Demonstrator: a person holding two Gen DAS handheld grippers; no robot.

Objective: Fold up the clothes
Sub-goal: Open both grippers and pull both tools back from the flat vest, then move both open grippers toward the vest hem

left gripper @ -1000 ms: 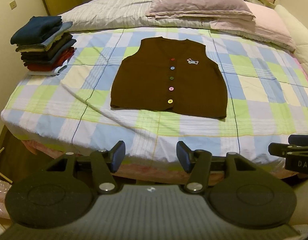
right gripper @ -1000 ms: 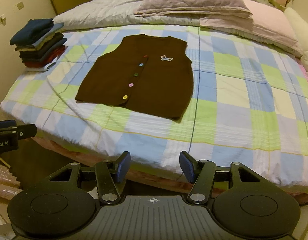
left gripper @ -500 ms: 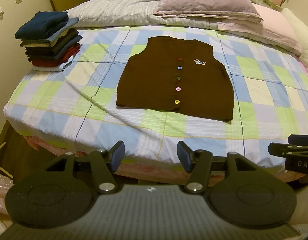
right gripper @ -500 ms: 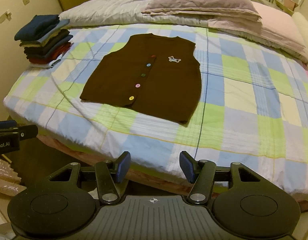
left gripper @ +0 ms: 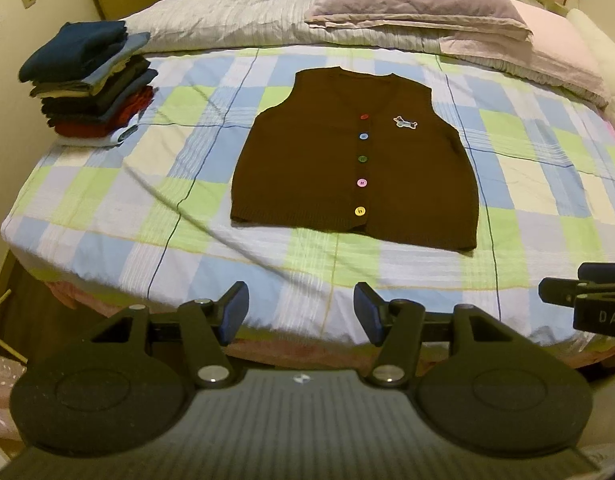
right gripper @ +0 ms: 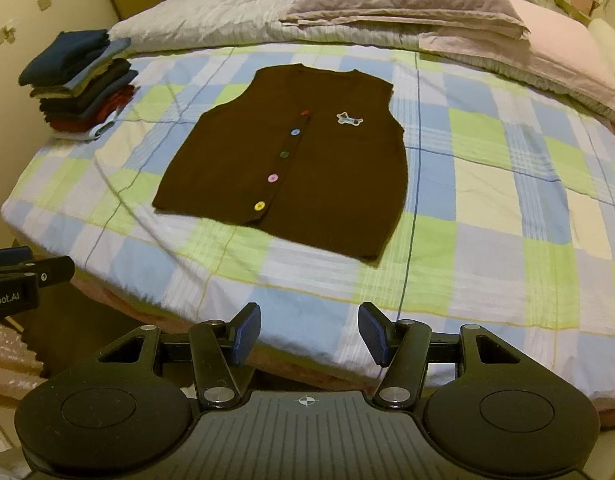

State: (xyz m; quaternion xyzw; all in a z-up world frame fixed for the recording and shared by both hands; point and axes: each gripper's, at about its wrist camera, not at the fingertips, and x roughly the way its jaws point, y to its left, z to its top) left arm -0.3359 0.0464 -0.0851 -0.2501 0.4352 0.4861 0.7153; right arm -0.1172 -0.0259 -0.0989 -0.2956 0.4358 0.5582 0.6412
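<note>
Currently both claws, left claw (left gripper: 301, 312) and right claw (right gripper: 309, 334), are released; the brown vest (left gripper: 355, 164) lies ahead on the bed (left gripper: 107, 184), collar farthest, hem nearest.

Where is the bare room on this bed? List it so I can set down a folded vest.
Free: the checked sheet right of the brown vest, up to the pink quilt; the near strip between vest hem and bed edge; the patch between vest and clothes stack. Crowded: the far-left corner with the stack, and the pillow end.
</note>
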